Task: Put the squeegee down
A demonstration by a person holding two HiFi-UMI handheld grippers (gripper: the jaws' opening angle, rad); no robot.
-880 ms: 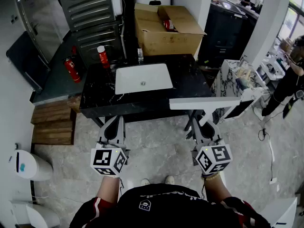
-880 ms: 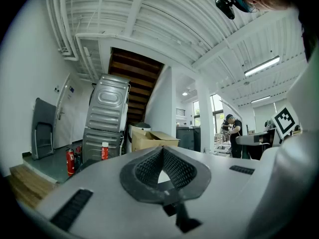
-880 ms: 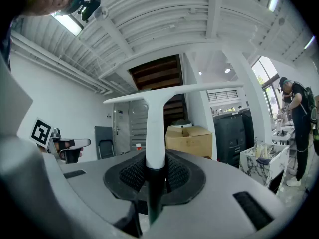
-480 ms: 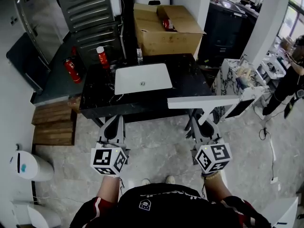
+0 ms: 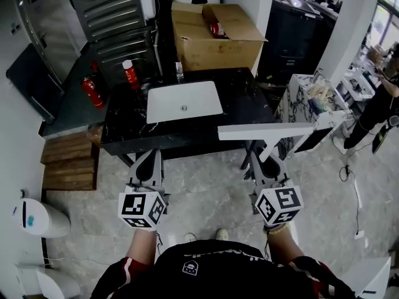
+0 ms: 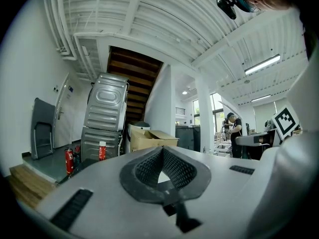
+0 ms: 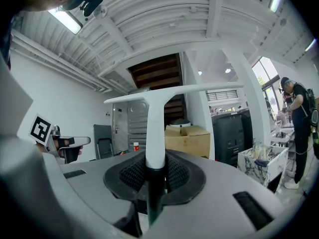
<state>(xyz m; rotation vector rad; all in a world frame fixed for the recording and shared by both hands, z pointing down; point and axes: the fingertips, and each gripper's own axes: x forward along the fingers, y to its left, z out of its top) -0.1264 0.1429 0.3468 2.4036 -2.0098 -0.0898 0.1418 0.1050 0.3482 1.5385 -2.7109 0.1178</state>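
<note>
A white T-shaped squeegee (image 5: 265,131) is held out level in front of me, its blade crosswise over the near right corner of the black marble counter (image 5: 249,108). My right gripper (image 5: 265,165) is shut on its handle; in the right gripper view the handle (image 7: 155,128) runs up between the ribbed pads (image 7: 130,173) to the blade. The left gripper (image 5: 145,166) hovers level before the counter's front edge, with its fingertips together and nothing held (image 6: 162,151). A white sink (image 5: 184,101) is set into the counter.
Behind the counter stand an open cardboard box (image 5: 215,36), a red spray can (image 5: 129,73) and grey appliances (image 5: 112,17). A fire extinguisher (image 5: 89,91) and wooden pallets (image 5: 68,161) are to the left. A marble-patterned cart (image 5: 312,101) and a person (image 5: 381,101) are to the right.
Almost nothing: both grippers and the squeegee keep their places, and the view has only drifted slightly.
</note>
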